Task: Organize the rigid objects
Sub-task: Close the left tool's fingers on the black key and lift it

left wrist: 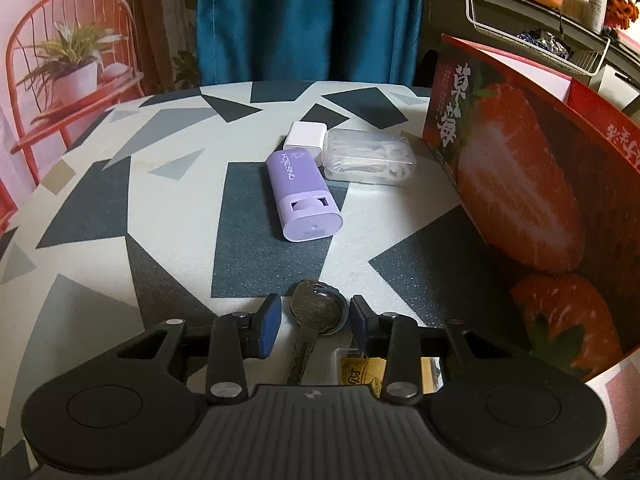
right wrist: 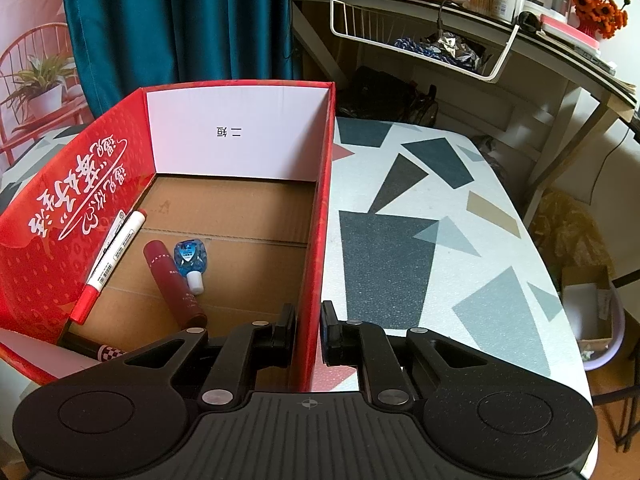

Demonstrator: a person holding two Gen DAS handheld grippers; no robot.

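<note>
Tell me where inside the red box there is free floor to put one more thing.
In the red box, the cardboard floor is bare toward the white back wall and along the right wall. The left front is crowded: marker, red tube, blue bottle.

Teal curtain (left wrist: 304,20), red wire chair (left wrist: 60,60), cluttered shelf (right wrist: 460,12), patterned tabletop (right wrist: 420,220)

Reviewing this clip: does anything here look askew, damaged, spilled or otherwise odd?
Nothing looks spilled or damaged. One oddity: the right gripper is clamped on the side wall of the red cardboard box, not on an item. The open left gripper straddles a grey metal key on the patterned table.
</note>
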